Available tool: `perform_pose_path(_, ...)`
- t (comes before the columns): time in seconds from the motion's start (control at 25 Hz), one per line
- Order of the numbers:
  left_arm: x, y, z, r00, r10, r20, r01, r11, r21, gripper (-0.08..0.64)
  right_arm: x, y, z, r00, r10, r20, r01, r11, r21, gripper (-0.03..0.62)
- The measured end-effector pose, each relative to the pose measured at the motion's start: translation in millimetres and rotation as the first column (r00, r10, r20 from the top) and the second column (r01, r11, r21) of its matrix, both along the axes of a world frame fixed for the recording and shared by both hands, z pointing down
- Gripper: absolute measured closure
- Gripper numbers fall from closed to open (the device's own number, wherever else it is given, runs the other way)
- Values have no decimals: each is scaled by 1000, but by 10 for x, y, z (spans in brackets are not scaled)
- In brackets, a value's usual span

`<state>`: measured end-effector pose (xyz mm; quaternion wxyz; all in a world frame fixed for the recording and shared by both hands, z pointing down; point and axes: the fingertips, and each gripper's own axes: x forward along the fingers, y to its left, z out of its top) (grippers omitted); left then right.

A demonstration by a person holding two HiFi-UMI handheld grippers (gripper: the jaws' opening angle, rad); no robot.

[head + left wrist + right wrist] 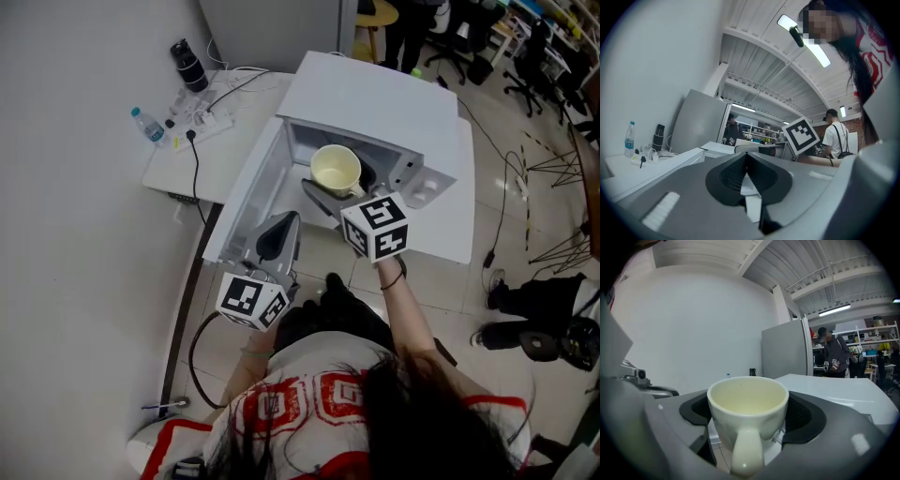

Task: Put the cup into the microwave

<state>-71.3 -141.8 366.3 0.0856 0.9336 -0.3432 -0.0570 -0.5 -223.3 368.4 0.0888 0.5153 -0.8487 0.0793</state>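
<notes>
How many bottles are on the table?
2 on the table: a clear water bottle at its left edge, a black flask at the back corner. Others may be hidden.

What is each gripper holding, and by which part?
Right gripper holds the cup across its body, not the handle. Left gripper is shut on nothing.

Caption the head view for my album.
Right gripper holds a cream cup at the open microwave; left gripper, shut, hangs nearby.

Overhead and two low views, sharing microwave [375,103].
</notes>
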Motion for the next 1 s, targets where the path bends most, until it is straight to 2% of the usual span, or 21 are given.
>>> perform_pose_path(0.2,66,-34,-24,1000,8,-5,-8,1000,10,571,86,106,123,1000,21,-3,-21,1000,-20,147)
perform_pose_path(0.56,268,-173,59,999,31,-17,-31,999,25,571,237,6,415,999,42,-3,-42,999,-33,147)
perform_pose_path(1.0,512,-160,692,998,59,-12,-59,998,11,571,395,-46,1099,998,55,5,-54,998,-41,147)
